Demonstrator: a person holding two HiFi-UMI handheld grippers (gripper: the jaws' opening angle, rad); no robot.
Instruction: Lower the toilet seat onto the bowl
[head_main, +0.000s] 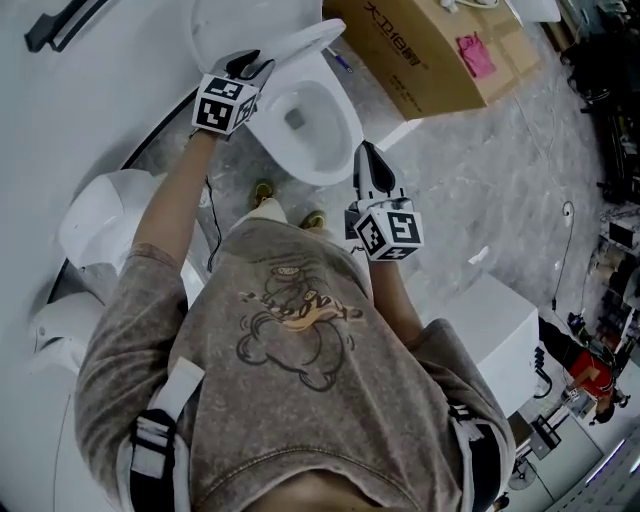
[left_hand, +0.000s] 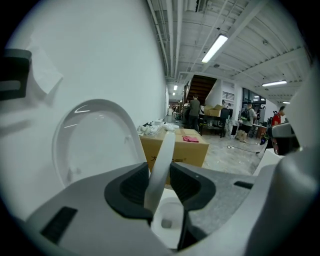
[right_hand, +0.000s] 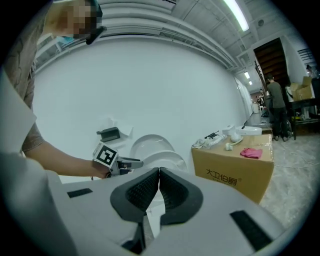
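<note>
Our left tongs (left_hand: 159, 182) pinch the rim of the toilet seat (left_hand: 164, 150), which stands tilted, partway up above the bowl (head_main: 325, 120). Our right tongs (right_hand: 159, 186) are pressed together, empty, beside the bowl's front.

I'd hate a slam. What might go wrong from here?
The left gripper pinches only the thin edge of the raised toilet seat; if it slips, the seat could drop hard onto the bowl. The shut right gripper hovers by the bowl's rim and might get caught underneath.
</note>
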